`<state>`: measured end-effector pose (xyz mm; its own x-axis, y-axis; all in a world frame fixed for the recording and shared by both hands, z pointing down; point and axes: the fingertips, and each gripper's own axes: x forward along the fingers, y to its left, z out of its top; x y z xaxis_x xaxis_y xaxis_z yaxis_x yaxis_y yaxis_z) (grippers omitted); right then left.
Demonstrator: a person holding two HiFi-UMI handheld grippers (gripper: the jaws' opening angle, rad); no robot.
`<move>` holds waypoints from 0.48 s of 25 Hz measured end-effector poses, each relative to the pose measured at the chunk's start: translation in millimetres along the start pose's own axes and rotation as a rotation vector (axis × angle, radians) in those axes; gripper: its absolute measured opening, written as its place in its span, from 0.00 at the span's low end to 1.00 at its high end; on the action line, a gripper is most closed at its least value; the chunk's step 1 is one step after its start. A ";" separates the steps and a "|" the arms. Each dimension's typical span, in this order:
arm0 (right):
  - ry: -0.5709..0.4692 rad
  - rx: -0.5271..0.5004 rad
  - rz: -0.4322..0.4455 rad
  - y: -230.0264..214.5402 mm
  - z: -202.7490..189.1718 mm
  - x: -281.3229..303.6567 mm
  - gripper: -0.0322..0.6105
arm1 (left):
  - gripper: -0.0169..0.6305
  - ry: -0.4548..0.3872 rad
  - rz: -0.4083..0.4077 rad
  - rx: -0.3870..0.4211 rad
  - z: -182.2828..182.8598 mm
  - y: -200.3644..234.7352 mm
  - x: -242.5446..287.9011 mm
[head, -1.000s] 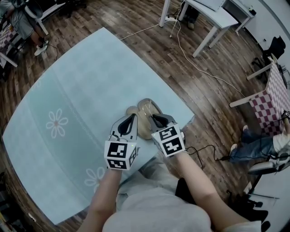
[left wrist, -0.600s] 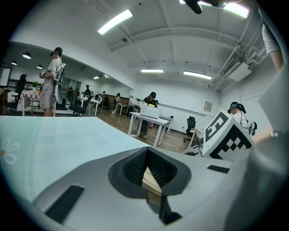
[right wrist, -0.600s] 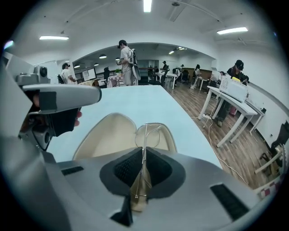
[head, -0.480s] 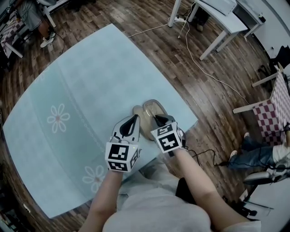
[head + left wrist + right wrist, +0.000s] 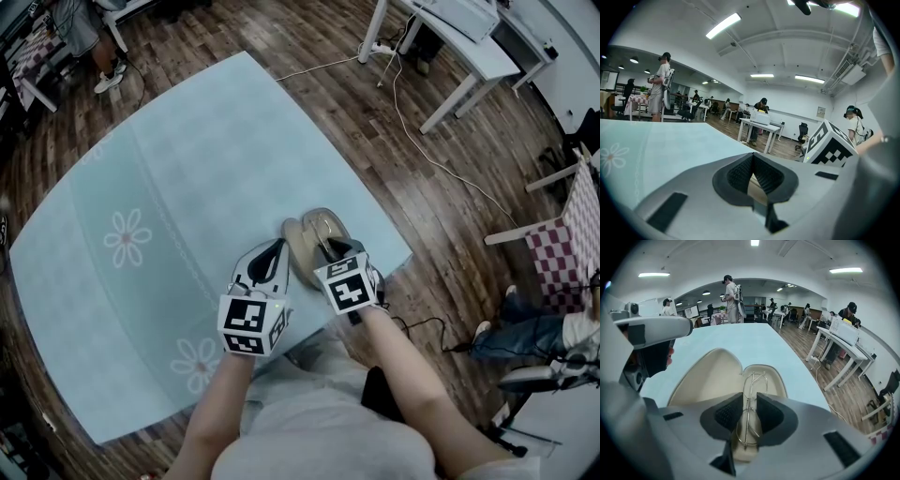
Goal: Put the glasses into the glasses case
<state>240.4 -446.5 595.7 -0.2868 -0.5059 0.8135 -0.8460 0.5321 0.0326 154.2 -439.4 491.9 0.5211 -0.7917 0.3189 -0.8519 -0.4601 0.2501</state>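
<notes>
A beige glasses case (image 5: 302,236) lies open on the light blue tablecloth (image 5: 187,178), near the table's front right corner. My right gripper (image 5: 324,247) is shut on thin wire-framed glasses (image 5: 754,380), which hang folded just above the case's right half (image 5: 774,380). The jaws pinch the frame at its middle (image 5: 749,398). My left gripper (image 5: 275,247) is at the case's left half (image 5: 710,376). Its fingertips meet (image 5: 752,161) and a beige strip of the case (image 5: 756,190) shows between the pads.
The table edge runs just in front of the case, with wooden floor (image 5: 403,178) beyond. A white cable (image 5: 427,141) trails across the floor to white desks (image 5: 459,28). A checked-cloth chair (image 5: 567,220) stands at the right. People stand far off in the room.
The head view has shifted a little. Both grippers stay at the open case, and the right one still holds the glasses over it.
</notes>
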 end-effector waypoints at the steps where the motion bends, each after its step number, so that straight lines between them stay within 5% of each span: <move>1: -0.009 0.005 -0.002 0.8 1.9 -1.3 0.20 | 0.04 -0.003 0.000 0.000 1.0 0.4 -1.6; 12: -0.087 0.072 -0.017 9.1 14.6 -24.6 0.19 | 0.04 -0.014 -0.046 0.035 9.5 -9.7 -16.7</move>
<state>233.2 -439.1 567.5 -0.3073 -0.5733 0.7596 -0.8805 0.4741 0.0016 153.3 -425.5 475.5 0.5591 -0.7748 0.2950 -0.8286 -0.5095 0.2321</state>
